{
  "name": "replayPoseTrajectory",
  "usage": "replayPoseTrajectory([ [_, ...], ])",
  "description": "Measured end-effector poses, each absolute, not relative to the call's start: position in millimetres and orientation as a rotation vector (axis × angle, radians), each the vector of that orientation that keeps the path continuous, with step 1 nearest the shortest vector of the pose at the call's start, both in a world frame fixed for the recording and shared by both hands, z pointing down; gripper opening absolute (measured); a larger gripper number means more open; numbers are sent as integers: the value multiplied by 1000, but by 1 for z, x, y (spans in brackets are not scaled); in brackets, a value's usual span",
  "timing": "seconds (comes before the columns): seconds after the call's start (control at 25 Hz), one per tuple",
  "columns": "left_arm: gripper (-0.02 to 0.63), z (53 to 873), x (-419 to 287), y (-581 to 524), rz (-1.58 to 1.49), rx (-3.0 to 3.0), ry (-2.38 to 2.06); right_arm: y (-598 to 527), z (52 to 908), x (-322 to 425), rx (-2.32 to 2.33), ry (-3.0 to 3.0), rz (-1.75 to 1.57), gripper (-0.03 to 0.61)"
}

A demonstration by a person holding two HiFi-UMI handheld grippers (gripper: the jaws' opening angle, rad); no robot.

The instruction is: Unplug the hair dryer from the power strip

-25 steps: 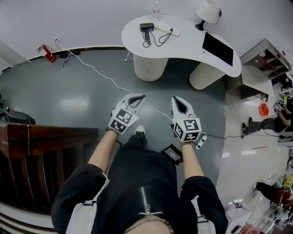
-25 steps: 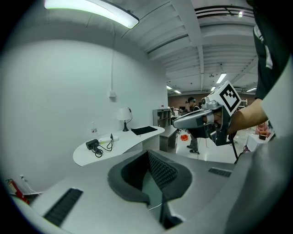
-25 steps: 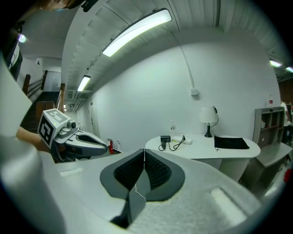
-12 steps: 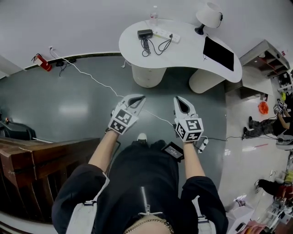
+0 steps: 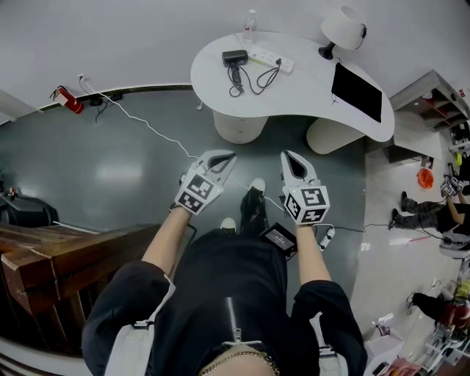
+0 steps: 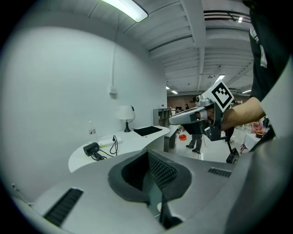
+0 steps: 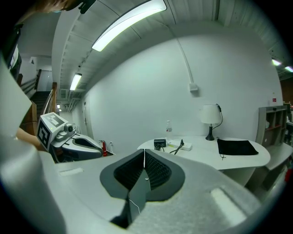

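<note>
The black hair dryer [image 5: 235,56] lies on the white curved table [image 5: 308,92], far ahead of me. Its black cord [image 5: 258,76] loops to a plug in the white power strip [image 5: 273,57] beside it. In the head view my left gripper [image 5: 228,156] and right gripper [image 5: 287,156] are held side by side over the grey floor, well short of the table. Both are shut with nothing between their jaws. The right gripper view shows the hair dryer [image 7: 160,143] and power strip [image 7: 181,146] beyond the jaws; the left gripper view shows the hair dryer [image 6: 91,148] too.
On the table stand a white lamp [image 5: 344,28], a black mat [image 5: 358,81] and a water bottle [image 5: 251,20]. A white cable [image 5: 147,125] runs across the floor from the wall. A wooden railing [image 5: 66,246] is at my left. People stand at the far right.
The person has stepped toward the table, one foot now forward between the grippers. Both grippers were carried along, still shut. The table sits slightly nearer.
</note>
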State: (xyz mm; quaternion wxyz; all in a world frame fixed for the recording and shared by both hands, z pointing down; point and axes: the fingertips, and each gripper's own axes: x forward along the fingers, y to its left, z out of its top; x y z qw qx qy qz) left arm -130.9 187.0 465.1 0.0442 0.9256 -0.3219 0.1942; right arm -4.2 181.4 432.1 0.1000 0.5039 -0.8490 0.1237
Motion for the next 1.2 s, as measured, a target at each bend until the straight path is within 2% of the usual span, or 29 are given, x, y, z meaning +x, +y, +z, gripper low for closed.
replayPoseTrajectory([
  [0.72,11,472,-94,37,681,2754,-1079,10,428,25,1343,-2605,391,5],
  [1.2,11,472,-58,-34,776,2708,-1162,-75,430,73,1275,-2661,421,5],
])
